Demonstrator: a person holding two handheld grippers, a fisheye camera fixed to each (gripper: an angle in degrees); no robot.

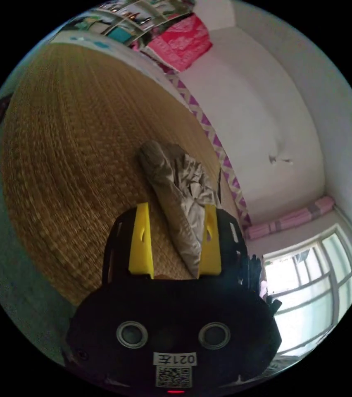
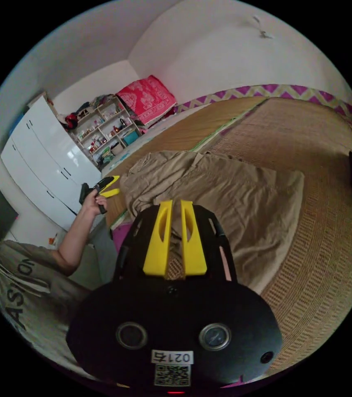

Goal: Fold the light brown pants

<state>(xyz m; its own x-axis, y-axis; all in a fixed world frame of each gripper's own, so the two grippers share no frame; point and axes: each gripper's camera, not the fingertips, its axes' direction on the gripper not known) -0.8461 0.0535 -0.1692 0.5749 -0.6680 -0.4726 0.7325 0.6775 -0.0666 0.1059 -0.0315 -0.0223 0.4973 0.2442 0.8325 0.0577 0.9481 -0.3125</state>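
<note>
The left hand-held gripper (image 1: 175,244), jaws spread, hovers by the pants (image 2: 225,198) crumpled on a woven mat (image 2: 329,248); the right hand-held gripper (image 2: 175,237) nearly pressed together, gripping nothing.

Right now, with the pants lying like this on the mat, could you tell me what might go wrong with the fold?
1. The light brown pants lie bunched and creased on the woven mat, so folding now could lock wrinkles in.
2. The right tool looks nearly closed over the cloth edge; it may pinch several layers.
3. The left tool is open, holding nothing, so the far side could drag.
</note>
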